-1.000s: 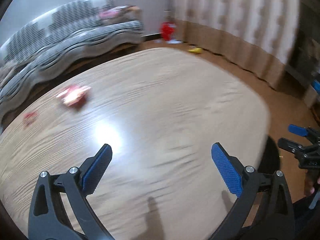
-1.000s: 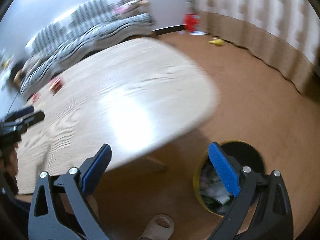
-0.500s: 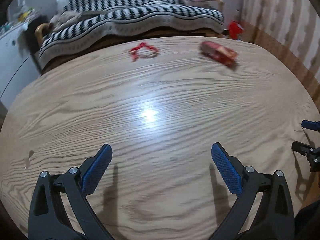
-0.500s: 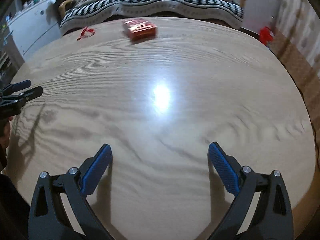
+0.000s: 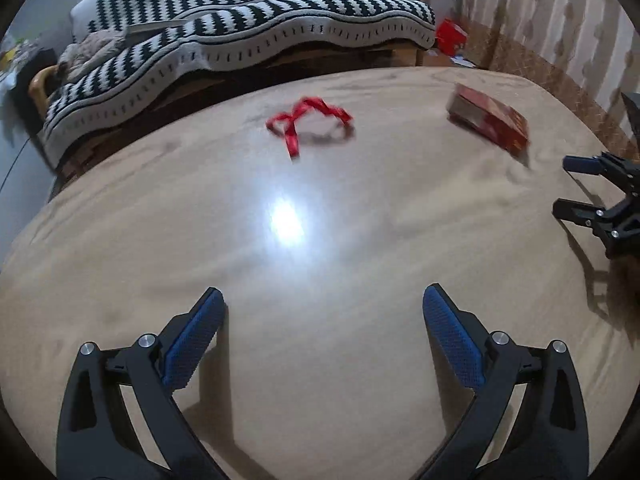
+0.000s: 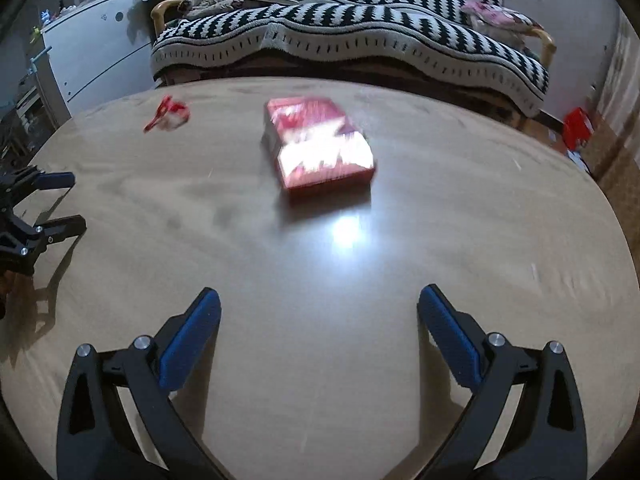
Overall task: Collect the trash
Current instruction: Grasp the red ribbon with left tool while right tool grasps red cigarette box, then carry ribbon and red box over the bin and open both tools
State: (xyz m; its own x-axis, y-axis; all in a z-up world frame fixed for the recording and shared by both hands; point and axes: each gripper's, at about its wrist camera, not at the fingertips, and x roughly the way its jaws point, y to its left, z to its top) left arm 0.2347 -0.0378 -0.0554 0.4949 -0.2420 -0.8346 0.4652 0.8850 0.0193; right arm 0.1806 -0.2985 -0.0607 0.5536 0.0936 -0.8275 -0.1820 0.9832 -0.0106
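The tabletop [image 5: 320, 360] is a rounded wooden surface whose far edge curves just in front of a sofa draped in a black-and-white striped blanket [image 5: 248, 36]. Its right edge bends away toward a curtain [image 5: 560, 28], with floor showing between them. From the right wrist view the tabletop [image 6: 460, 240] fills most of the frame; its left edge curves near a white cabinet [image 6: 92, 52], and its right edge falls away to the floor, where a small red object [image 6: 578, 128] sits.

Two pieces of trash lie on the far half. A red ribbon [image 5: 306, 120] rests loosely curled near the far edge, toward the middle in the left wrist view. A red box [image 5: 488, 124] lies flat toward the far right edge, well apart from the ribbon. In the right wrist view the box [image 6: 318, 148] sits ahead of the fingers, and the ribbon [image 6: 168, 118] is off toward the far left edge. The broad near half of the surface between the tools and the trash is bare wood with a bright glare spot.

The left tool [image 5: 323, 336] hovers low over the near part of the tabletop, its blue-padded fingers [image 5: 194, 340] spread wide and gripping nothing. The right tool [image 6: 319, 336] is posed alike, fingers wide apart and empty, aimed at the box. Each tool shows at the side of the other's view, above the tabletop with its fingers apart.
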